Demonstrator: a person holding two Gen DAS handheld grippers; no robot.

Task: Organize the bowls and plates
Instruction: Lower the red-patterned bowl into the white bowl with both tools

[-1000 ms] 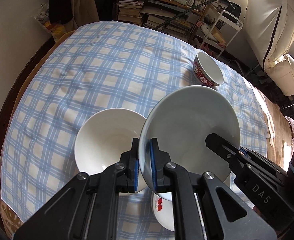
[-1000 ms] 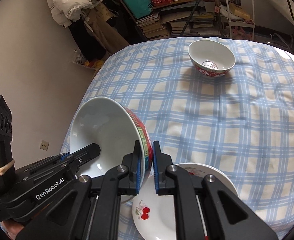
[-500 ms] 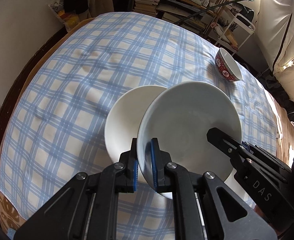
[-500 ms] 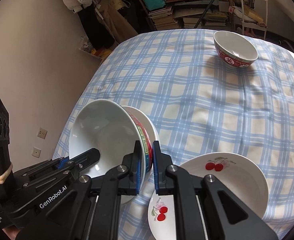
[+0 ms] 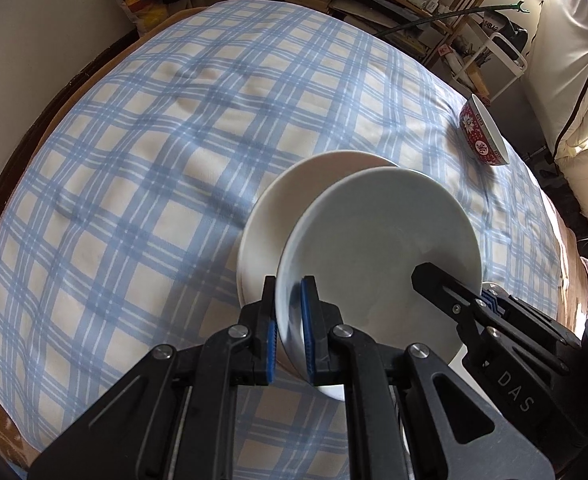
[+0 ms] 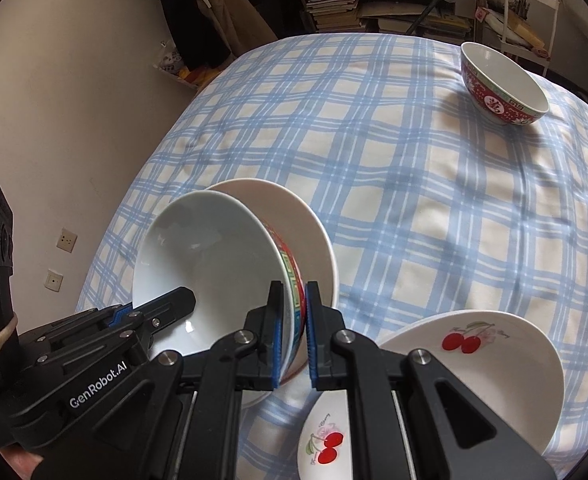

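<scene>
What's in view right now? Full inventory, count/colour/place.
held bowl: 1, white inside, red-green patterned outside, tilted over the white plate, gripped at both rims
white plate: 1, plain white, on the cloth under the held bowl
far bowl: 1, red patterned, white inside, upright at the far right of the table
cherry plate: 1, white with red cherries, near edge, right of the held bowl
tablecloth: 1, blue-white check, covers the table
shelves: books and clutter, behind the table
left hand-held gripper: 1, black, blue pads, shut on the bowl's rim
right hand-held gripper: 1, black, blue pads, shut on the opposite rim
</scene>
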